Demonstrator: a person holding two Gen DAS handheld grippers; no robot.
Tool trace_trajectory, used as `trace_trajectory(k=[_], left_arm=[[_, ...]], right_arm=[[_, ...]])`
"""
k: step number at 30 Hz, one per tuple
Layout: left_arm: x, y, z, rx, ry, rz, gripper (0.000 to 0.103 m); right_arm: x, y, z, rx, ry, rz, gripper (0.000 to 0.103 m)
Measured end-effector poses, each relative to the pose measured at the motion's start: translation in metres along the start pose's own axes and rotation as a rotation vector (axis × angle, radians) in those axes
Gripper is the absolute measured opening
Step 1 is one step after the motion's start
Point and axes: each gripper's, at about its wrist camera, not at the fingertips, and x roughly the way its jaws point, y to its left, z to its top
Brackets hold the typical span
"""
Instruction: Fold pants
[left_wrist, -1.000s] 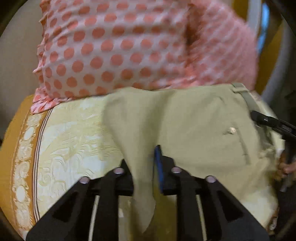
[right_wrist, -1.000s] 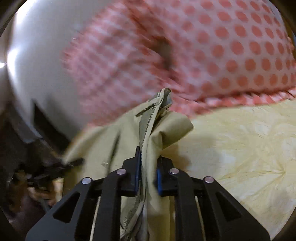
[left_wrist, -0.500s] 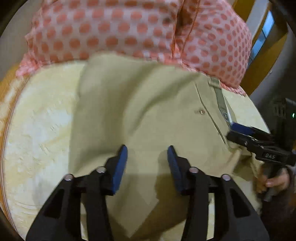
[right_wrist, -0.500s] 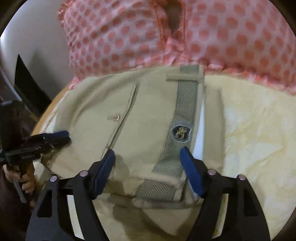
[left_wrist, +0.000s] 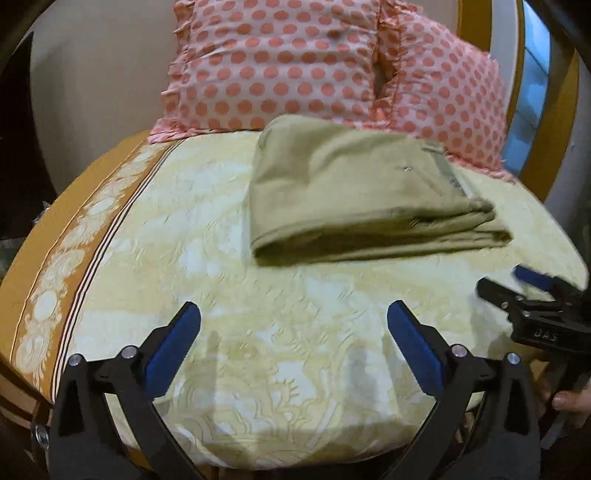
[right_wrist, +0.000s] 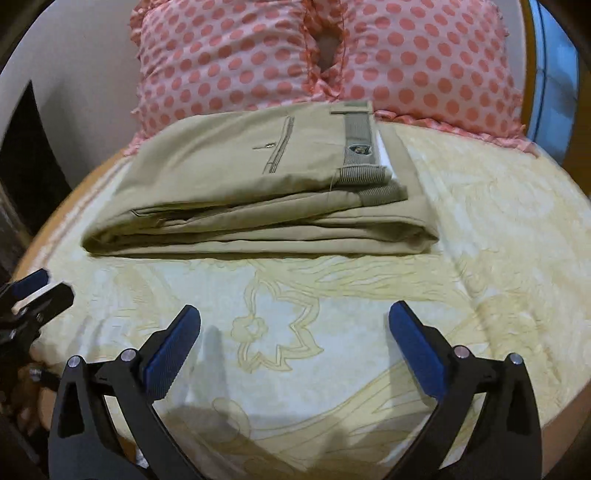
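Note:
The khaki pants (left_wrist: 354, 192) lie folded in a flat stack on the yellow bedspread (left_wrist: 207, 229), just in front of the pillows. They also show in the right wrist view (right_wrist: 258, 184), waistband and label on top at the right. My left gripper (left_wrist: 293, 325) is open and empty, held back from the stack over bare bedspread. My right gripper (right_wrist: 293, 325) is open and empty too, also short of the stack. The right gripper shows at the right edge of the left wrist view (left_wrist: 532, 295); the left gripper shows at the left edge of the right wrist view (right_wrist: 33, 291).
Two pink polka-dot pillows (left_wrist: 295, 70) lean against the wall behind the pants, also in the right wrist view (right_wrist: 424, 55). The bedspread has an orange patterned border (left_wrist: 62, 258) along the left bed edge. A window frame (left_wrist: 532, 99) stands at the far right.
Both grippers were shut on the pants a second ago, then let go and opened wide. Both have drawn back from the folded stack, which now lies still on the bed.

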Motion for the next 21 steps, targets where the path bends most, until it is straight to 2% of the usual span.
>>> trace_trajectory(k=[3, 6, 8, 11, 21], left_arm=[[0.009, 0.002, -0.009, -0.021, 0.022, 0.024, 0.101], [0.009, -0.005, -0.018, 0.018, -0.006, 0.068, 0.101], [0.008, -0.004, -0.022, 0.0, -0.035, 0.071, 0.101], [0.008, -0.004, -0.024, 0.001, -0.047, 0.074, 0.101], [0.008, -0.005, -0.024, 0.003, -0.051, 0.075, 0.101]], right_arm=[[-0.003, 0.01, -0.009, -0.015, -0.007, -0.04, 0.102], [-0.007, 0.014, -0.018, 0.012, -0.049, -0.09, 0.102], [-0.008, 0.017, -0.024, 0.028, -0.086, -0.117, 0.102], [-0.009, 0.017, -0.027, 0.033, -0.113, -0.124, 0.102], [-0.009, 0.017, -0.027, 0.028, -0.11, -0.121, 0.102]])
